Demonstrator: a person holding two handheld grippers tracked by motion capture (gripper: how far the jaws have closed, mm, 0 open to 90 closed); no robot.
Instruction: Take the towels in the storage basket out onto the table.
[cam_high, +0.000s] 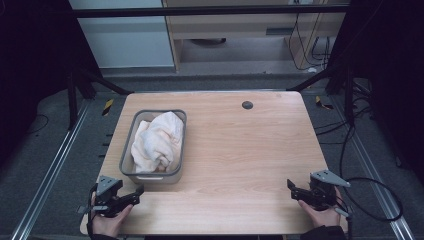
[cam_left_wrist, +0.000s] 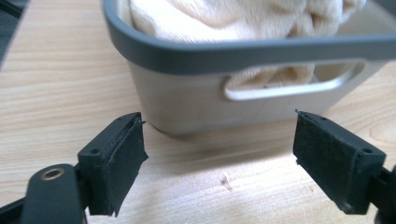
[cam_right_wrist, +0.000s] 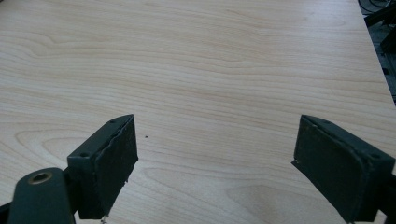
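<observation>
A grey plastic basket stands on the left half of the wooden table, with a crumpled cream towel heaped inside it. My left gripper rests at the table's front left corner, just in front of the basket, open and empty. In the left gripper view the basket's near wall with its handle slot fills the space beyond the jaws, and the towel bulges over the rim. My right gripper sits at the front right corner, open, with bare wood between its jaws.
A small dark round grommet is set in the table near its far edge. Black cables trail off the right side by the right gripper. Metal rails and dark frame legs flank the table on the floor.
</observation>
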